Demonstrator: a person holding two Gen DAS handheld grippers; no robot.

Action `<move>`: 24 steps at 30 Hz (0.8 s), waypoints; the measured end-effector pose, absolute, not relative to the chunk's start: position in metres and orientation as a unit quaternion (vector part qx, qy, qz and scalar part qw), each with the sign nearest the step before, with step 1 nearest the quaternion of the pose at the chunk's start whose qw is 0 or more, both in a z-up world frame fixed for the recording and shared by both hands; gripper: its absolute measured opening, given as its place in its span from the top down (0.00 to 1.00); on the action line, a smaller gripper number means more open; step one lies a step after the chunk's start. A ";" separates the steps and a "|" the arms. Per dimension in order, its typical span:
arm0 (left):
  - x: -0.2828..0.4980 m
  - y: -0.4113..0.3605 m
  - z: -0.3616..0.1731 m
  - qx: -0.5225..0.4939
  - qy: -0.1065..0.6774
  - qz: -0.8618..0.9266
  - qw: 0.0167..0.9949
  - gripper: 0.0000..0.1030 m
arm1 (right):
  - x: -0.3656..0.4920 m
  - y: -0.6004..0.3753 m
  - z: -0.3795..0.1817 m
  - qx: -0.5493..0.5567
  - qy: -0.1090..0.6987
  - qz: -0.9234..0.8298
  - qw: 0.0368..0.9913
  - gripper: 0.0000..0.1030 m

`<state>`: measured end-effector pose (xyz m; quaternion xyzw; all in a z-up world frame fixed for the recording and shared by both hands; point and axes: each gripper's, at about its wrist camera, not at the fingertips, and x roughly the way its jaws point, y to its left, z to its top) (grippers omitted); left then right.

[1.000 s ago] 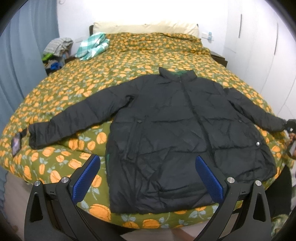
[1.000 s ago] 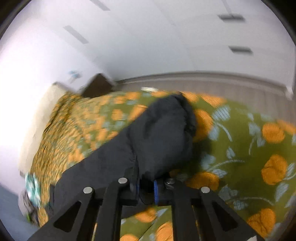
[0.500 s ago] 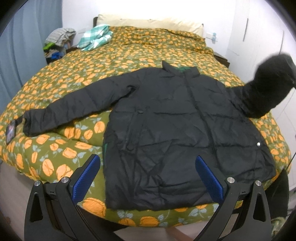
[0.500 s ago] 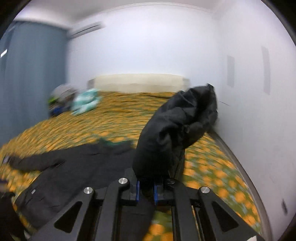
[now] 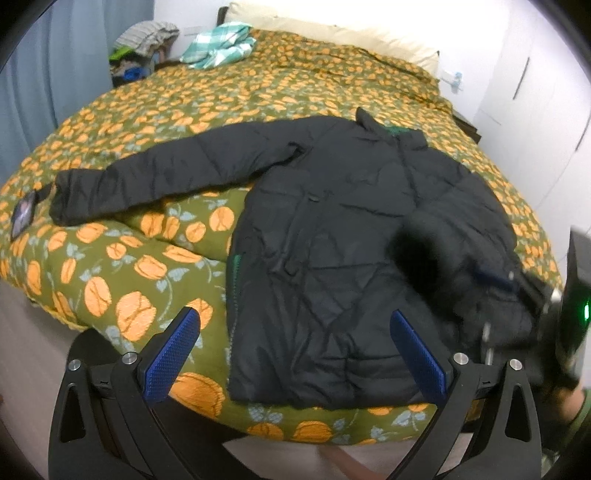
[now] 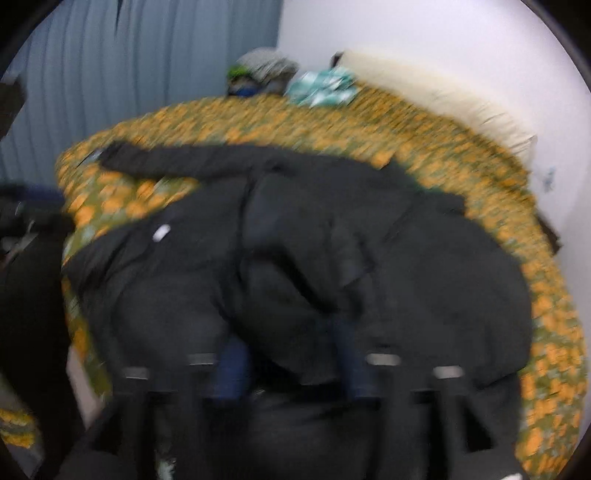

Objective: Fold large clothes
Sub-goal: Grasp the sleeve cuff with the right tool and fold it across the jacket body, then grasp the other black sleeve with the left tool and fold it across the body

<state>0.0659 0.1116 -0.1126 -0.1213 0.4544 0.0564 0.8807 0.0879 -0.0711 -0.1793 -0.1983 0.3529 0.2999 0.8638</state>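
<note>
A black puffer jacket [image 5: 343,229] lies front-up on the bed. Its left sleeve [image 5: 155,177] stretches out flat to the left. Its right sleeve [image 5: 436,254] is folded over onto the jacket's body. My left gripper [image 5: 291,347] is open and empty, held above the jacket's bottom hem. My right gripper [image 6: 291,354] is over the jacket body [image 6: 424,288]; its blue pads stand apart with the sleeve end [image 6: 295,266] lying between them. It also shows blurred in the left wrist view [image 5: 517,291] at the right.
The bed has an olive cover with orange flowers [image 5: 147,266]. A green checked cloth [image 5: 218,48] and a pillow [image 5: 332,26] lie at the head. A clothes pile [image 5: 144,48] stands at the far left. A dark card [image 5: 24,214] lies by the left cuff.
My right gripper has swung the right sleeve from high at the bed's side down onto the jacket body, and its jaws have parted. The left gripper has shifted slightly right.
</note>
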 end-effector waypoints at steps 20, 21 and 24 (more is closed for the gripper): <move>0.206 0.002 -0.172 -0.151 0.583 -0.121 0.789 0.88 | 0.014 -0.134 -0.149 -0.120 0.337 0.251 0.899 0.28; 0.208 0.000 -0.167 -0.147 0.580 -0.123 0.792 0.89 | 0.018 -0.136 -0.149 -0.117 0.340 0.247 0.900 0.28; 0.225 0.008 -0.135 -0.106 0.542 -0.118 0.825 0.90 | 0.030 -0.147 -0.146 -0.091 0.349 0.236 0.902 0.28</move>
